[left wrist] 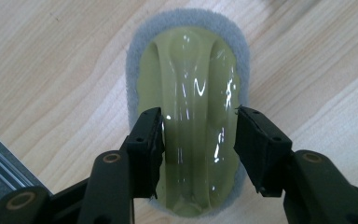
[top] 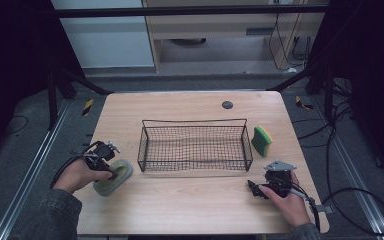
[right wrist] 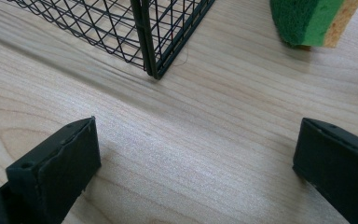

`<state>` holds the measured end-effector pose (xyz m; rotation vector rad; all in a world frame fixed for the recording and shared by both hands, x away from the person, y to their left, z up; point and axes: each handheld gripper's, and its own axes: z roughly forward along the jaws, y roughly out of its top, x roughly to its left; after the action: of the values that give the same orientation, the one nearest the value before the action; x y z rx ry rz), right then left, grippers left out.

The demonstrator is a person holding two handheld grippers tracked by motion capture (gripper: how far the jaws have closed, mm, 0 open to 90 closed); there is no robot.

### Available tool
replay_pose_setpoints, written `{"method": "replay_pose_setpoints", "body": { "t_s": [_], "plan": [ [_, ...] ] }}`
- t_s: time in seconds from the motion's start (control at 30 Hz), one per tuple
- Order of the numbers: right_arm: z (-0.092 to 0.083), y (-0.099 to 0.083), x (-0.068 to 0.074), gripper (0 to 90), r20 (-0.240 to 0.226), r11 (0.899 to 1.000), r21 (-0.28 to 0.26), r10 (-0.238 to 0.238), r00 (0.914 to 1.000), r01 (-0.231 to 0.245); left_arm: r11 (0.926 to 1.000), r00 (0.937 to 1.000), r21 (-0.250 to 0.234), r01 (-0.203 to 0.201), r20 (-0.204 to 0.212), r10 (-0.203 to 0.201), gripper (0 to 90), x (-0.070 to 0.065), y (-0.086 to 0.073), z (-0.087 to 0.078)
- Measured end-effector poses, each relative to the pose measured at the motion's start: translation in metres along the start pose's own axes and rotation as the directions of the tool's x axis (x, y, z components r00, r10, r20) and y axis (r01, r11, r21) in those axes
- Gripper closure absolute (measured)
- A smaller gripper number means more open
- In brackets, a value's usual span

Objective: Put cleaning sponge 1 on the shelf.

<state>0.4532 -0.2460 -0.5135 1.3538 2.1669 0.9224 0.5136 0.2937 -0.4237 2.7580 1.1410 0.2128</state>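
Note:
An oval scrubber [top: 123,169] with a grey pad and a glossy yellow-green handle [left wrist: 191,93] lies on the wooden table [top: 190,205], left of a black wire basket [top: 195,121]. My left gripper [left wrist: 199,135] points down over it, one pad against each side of the handle, so it is shut on the scrubber. In the high view the left gripper [top: 114,174] sits at the scrubber's near-left end. My right gripper [right wrist: 198,154] stands open over bare wood, near the basket's corner [right wrist: 144,28]. In the high view the right gripper [top: 253,188] rests front right.
A green and yellow sponge [top: 261,141] stands on edge right of the basket, and it shows at the upper right in the right gripper view [right wrist: 314,18]. A dark round disc [top: 227,105] sits near the table's far edge. Cables trail from both grippers.

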Motion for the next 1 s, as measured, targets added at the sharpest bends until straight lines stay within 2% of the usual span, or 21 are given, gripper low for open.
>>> {"method": "replay_pose_setpoints", "body": {
  "t_s": [0.43, 0.53, 0.57, 0.73, 0.77, 0.93, 1.0],
  "plan": [
    [0.0, 0.0, 0.0, 0.7, -0.001, 1.0, 0.0, -0.001, 1.0, 0.001, 0.9996, 0.9998, 0.022, 0.018, 0.004, -0.018, 60.5, 0.005, 0.004, 0.005],
    [0.0, 0.0, 0.0, 0.7, 0.0, 1.0, 0.0, -0.002, 1.0, 0.002, 0.9994, 0.9997, 0.024, 0.023, 0.009, -0.023, 69.7, 0.005, 0.003, 0.005],
    [0.0, 0.0, 0.0, 0.7, 0.0, 1.0, 0.0, -0.002, 1.0, 0.002, 0.9995, 0.9997, 0.022, 0.022, 0.012, -0.022, 69.7, 0.006, 0.003, 0.004],
    [0.0, 0.0, 0.0, 0.7, -0.003, 1.0, 0.0, -0.002, 1.0, 0.002, 0.9993, 0.9998, -0.038, -0.005, -0.021, 0.004, 70.2, 0.002, -0.005, -0.014],
    [0.0, 0.0, 0.0, 0.7, -0.003, 1.0, 0.0, -0.002, 1.0, 0.002, 0.9993, 0.9998, -0.038, -0.005, -0.021, 0.004, 70.2, 0.002, -0.005, -0.014],
    [0.0, 0.0, -0.001, 0.7, -0.011, 1.0, 0.001, -0.011, 0.9999, 0.011, 0.9919, 0.9975, -0.117, -0.049, -0.056, 0.043, 70.3, -0.003, -0.016, -0.037],
    [0.001, 0.001, -0.001, 0.7, -0.009, 1.0, 0.001, -0.011, 0.9999, 0.011, 0.9856, 0.9966, -0.156, -0.065, -0.059, 0.057, 70.4, -0.005, -0.019, -0.045]
  ]
}}
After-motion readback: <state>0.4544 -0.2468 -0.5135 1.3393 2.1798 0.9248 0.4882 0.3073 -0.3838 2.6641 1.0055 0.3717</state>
